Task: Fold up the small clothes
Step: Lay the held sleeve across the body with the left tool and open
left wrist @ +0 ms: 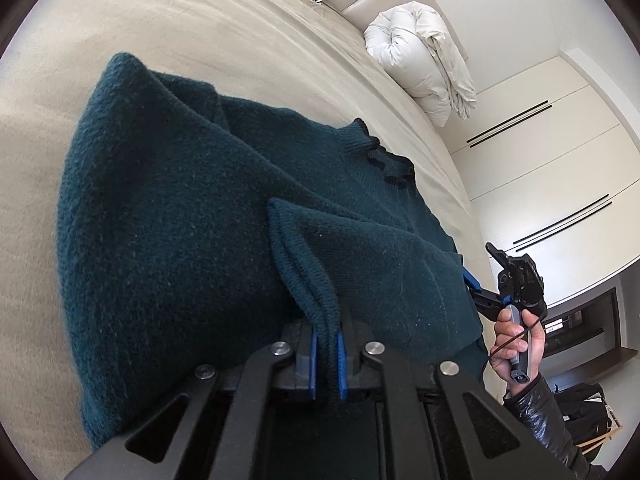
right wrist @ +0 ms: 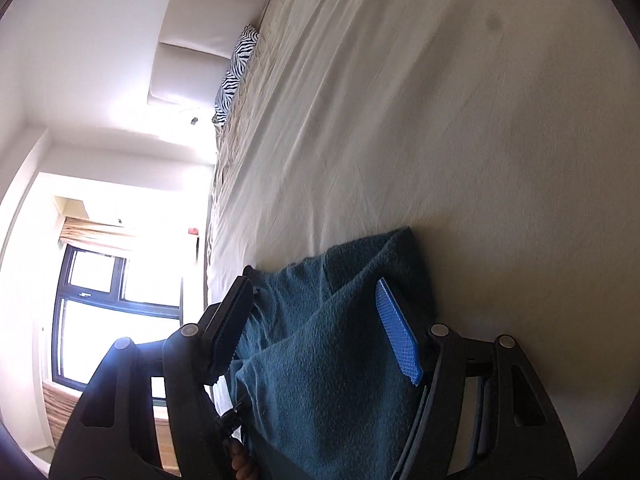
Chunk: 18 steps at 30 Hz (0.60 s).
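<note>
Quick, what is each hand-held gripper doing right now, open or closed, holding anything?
Left hand-held gripper: closed on a ribbed edge of the teal sweater.
Right hand-held gripper: open, sweater fabric lying between its fingers.

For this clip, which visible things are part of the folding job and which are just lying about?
In the job:
teal sweater
left gripper, shut on its ribbed edge
right gripper, open around the fabric
bed sheet, the work surface

Just lying about:
white duvet
zebra pillow
</note>
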Motion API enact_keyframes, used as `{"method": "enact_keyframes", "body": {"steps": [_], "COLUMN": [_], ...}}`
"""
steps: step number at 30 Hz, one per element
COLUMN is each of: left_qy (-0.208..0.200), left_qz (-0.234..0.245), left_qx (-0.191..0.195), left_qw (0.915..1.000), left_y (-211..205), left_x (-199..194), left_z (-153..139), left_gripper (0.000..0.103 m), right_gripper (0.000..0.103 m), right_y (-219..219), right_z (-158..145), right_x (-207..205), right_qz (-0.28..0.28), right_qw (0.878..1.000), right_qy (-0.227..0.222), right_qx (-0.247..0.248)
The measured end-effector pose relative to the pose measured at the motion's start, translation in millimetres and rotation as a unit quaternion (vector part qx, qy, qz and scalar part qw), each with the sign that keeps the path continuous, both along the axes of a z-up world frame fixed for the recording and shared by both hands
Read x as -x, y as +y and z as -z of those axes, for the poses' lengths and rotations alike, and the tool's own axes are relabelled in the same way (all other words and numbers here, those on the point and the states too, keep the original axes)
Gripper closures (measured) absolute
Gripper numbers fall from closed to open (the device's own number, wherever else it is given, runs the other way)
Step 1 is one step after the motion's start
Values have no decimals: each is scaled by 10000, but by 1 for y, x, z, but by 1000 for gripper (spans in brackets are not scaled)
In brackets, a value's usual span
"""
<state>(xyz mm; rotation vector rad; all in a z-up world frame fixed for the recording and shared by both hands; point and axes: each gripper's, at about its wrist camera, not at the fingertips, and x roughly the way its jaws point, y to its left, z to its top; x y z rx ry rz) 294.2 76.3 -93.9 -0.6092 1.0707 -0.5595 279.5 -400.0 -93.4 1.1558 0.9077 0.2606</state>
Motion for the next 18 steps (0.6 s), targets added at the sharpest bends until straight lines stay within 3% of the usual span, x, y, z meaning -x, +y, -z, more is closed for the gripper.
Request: {"method": "enact_keyframes", "body": {"steps": [5, 11, 13, 15, 16, 18], "left_qy": [-31, -14, -103, -368, -467, -535], "left_qz": [-3, -131, -332, -537, -658, -879], "left_qx": [-12, 107, 155, 137, 46, 69], "left_qw": [10000, 9999, 9993, 9978, 9967, 9947], "left_y": [2, 12, 23, 39, 48, 70], "left_x": [0, 9, 23, 46, 60, 89], "left_z": [0, -9, -23, -43, -51, -61], "left_gripper": [92, 87, 58, 42, 36, 33], "right_gripper": [41, 40, 39, 39, 39, 39], "right_y": [20, 16, 20, 25, 29, 35], "right_z": [-1, -15, -25, -34, -37, -44], "right_x": [48, 114, 141, 168, 184, 210], "right_qz": [-361, -141, -161, -184, -190, -159], "right_qw": [9992, 9992, 9992, 9989, 9989, 9986], "right_qy": [-152, -267, -318, -408, -438, -491], "right_qx": [-108, -258, -178, -102, -25, 91]}}
